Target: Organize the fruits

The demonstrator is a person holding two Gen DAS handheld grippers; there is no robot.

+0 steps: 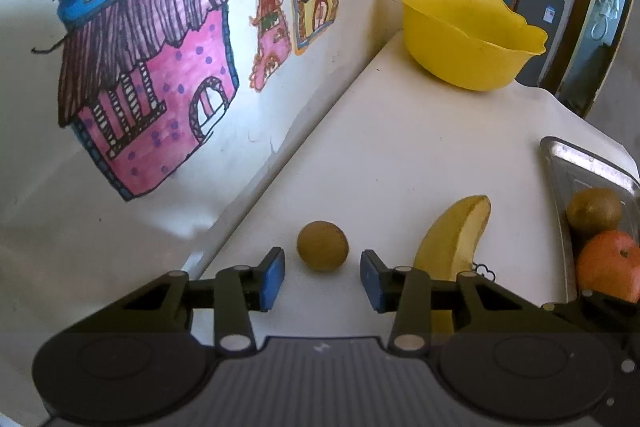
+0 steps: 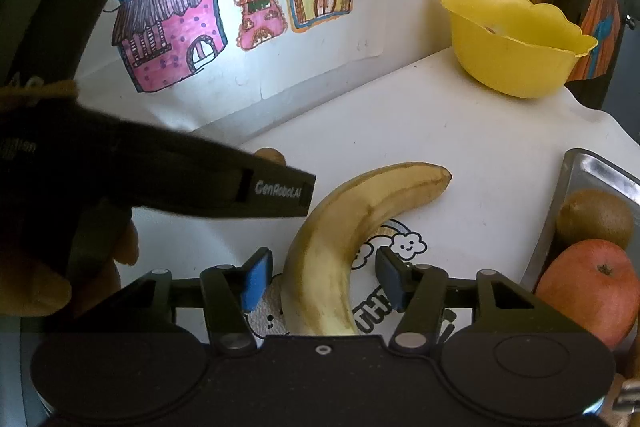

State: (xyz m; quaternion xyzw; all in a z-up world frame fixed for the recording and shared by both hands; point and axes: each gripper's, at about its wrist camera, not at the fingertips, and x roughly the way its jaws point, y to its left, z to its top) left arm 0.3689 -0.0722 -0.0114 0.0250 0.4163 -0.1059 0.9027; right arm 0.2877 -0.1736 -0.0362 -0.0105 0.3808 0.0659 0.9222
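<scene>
Fruit sits in the metal tray (image 2: 580, 171): a kiwi (image 2: 596, 217) and an orange (image 2: 588, 287). The yellow bowl (image 2: 516, 55) stands far back on the table (image 1: 420, 155). Left gripper (image 1: 322, 273) jaws gape around a loose kiwi (image 1: 322, 246); right gripper (image 2: 322, 277) jaws straddle the banana (image 2: 340, 247), apart.

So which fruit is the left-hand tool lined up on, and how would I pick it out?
Start at the white table below the wall of house drawings. Near its wall-side edge, left of the banana, a small brown kiwi lies between the open blue pads of the left gripper, untouched. Unlike the other kiwi, beside the orange in the metal tray, it sits alone on bare tabletop.
</scene>
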